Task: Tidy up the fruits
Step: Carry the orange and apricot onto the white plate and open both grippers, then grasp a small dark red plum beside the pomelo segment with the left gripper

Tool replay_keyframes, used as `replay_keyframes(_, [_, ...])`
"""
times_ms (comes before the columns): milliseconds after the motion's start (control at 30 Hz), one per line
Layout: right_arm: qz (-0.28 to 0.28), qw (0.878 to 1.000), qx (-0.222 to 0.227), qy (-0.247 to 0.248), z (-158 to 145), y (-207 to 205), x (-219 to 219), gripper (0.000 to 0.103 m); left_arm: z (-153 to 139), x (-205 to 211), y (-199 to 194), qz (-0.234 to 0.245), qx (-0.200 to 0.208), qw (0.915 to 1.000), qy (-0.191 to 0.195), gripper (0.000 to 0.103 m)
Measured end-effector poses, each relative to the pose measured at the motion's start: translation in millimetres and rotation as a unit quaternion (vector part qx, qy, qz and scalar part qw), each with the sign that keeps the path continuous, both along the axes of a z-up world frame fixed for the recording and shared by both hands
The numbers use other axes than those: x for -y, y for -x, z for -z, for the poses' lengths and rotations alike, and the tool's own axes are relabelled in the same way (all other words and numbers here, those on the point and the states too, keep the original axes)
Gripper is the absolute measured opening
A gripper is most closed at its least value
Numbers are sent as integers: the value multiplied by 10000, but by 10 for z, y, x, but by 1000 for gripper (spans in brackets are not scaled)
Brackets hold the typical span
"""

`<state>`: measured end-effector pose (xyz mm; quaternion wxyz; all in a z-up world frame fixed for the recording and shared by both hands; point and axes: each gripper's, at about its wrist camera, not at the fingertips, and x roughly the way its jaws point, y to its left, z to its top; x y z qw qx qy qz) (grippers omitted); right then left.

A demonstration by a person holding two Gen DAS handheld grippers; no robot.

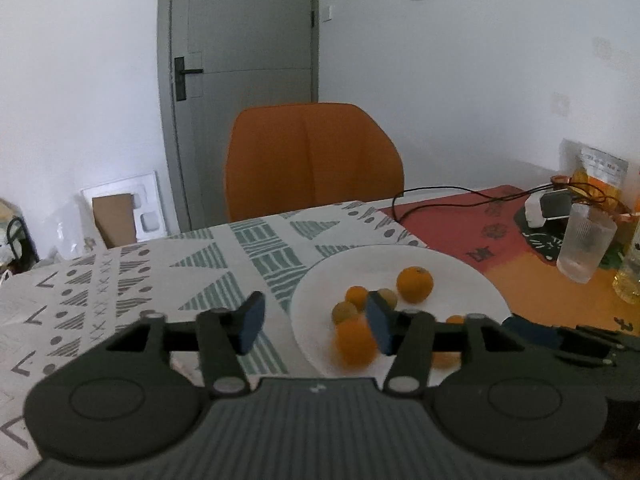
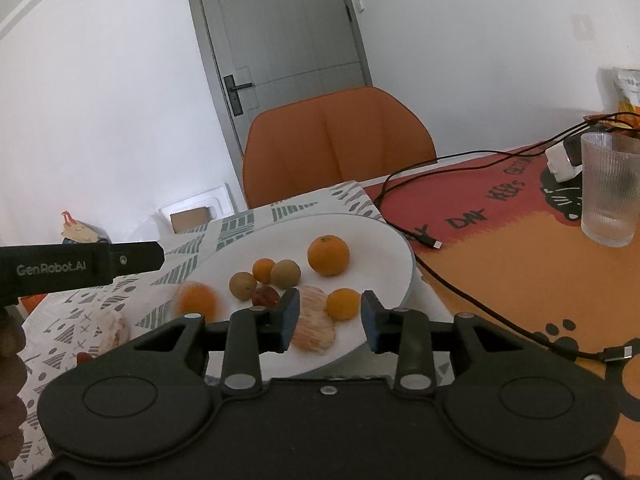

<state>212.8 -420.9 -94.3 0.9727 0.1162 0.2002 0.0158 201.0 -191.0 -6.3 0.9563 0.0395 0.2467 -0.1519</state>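
A white plate holds a large orange, small oranges, two brownish round fruits, a red fruit and a peeled citrus. A blurred orange is at the plate's left edge. My right gripper is open and empty just above the plate's near part. My left gripper is open and empty above the plate's left edge; a blurred orange lies below it. The left gripper's body shows at the left of the right wrist view.
A peeled fruit piece and a small red fruit lie on the patterned cloth left of the plate. A ribbed glass, black cables and a charger are on the orange mat to the right. An orange chair stands behind.
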Motion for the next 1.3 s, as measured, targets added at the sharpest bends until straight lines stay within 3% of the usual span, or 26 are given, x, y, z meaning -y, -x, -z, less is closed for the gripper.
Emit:
replay_keyframes(200, [-76,10000,19,45,-29,-2,-107,42,28,-234,10,-383,-57,9992,-30,78])
replay_keyframes(400, [-160,9998,39,77,-66,-11,-258,55,-2,-503,48,-685,-5,9976,-23,85])
replay_keyframes(767, [-460,9986,75,235,-126,-33,-617,68,68,-1005,86,-1165,-179,9930,86,86])
replay_keyframes(933, [-575,9979,77,298,-145,-52,-765,69,138,-1186,98,-1288,-303,9911,145,86])
replay_keyframes(1300, [-789,9958,-6,461,-117,-114,-1033,69,329,-1328,105,-1050,-579,9924,287,81])
